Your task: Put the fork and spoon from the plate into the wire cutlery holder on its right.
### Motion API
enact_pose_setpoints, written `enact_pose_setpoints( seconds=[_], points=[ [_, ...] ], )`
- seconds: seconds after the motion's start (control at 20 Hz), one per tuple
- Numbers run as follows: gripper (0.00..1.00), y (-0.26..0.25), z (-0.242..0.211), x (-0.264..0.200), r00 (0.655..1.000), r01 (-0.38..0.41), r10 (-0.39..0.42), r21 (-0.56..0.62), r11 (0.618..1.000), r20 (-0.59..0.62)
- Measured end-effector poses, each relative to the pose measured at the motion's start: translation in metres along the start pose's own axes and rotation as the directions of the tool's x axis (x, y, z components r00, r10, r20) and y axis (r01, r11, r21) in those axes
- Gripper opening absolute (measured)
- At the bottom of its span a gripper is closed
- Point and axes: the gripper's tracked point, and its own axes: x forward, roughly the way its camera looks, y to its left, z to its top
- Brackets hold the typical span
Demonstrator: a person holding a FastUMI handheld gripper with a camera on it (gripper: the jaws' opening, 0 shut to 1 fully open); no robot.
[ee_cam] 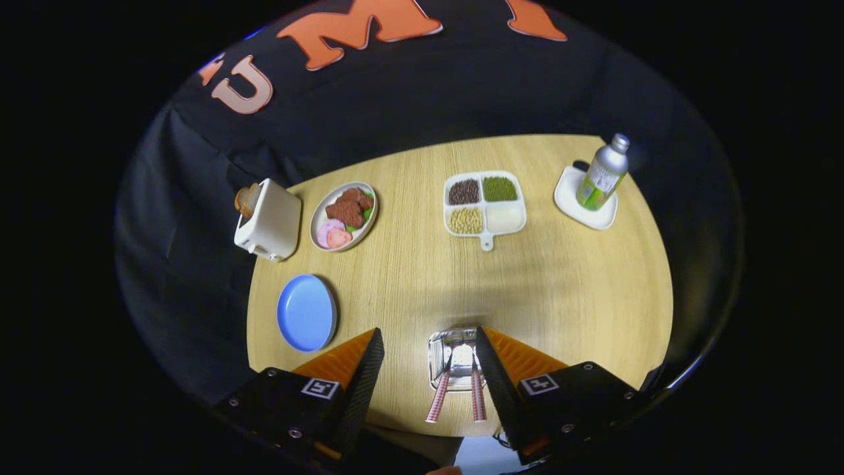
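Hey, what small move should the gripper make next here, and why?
Probably lift straight up and away. The gripper is open, the two checked-handled utensils already sit in the wire holder just inside its right finger, and the blue plate holds no cutlery, so nothing seems left to grasp.

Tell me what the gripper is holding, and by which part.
Nothing. The gripper is open, with the cutlery holder and two checked handles lying free between its fingers.
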Motion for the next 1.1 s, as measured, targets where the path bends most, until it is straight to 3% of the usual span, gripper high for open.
enact_pose_setpoints(
  seconds=[0.2,0.35,0.55,0.65,0.85,0.95,1.0,1.05,1.1],
  points=[
    [0.89,-0.017,0.042,-0.015,0.958,0.121,-0.131,0.055,0.991,0.254],
    [0.89,-0.025,0.073,-0.04,0.881,0.168,-0.177,0.06,0.984,0.438],
    [0.89,-0.011,0.122,-0.092,0.703,0.156,-0.157,0.064,0.986,0.694],
    [0.89,-0.006,0.139,-0.121,0.603,0.204,-0.156,0.038,0.978,0.783],
    [0.88,0.022,0.153,-0.182,0.453,0.25,-0.111,-0.006,0.968,0.885],
    [0.91,0.036,0.165,-0.212,0.336,0.287,-0.073,-0.028,0.958,0.939],
    [0.93,0.04,0.169,-0.224,0.294,0.317,-0.067,-0.031,0.948,0.953],
    [0.94,0.045,0.169,-0.233,0.269,0.335,-0.061,-0.033,0.942,0.961],
    [0.94,0.053,0.168,-0.239,0.264,0.328,-0.051,-0.04,0.944,0.963]
  ],
)
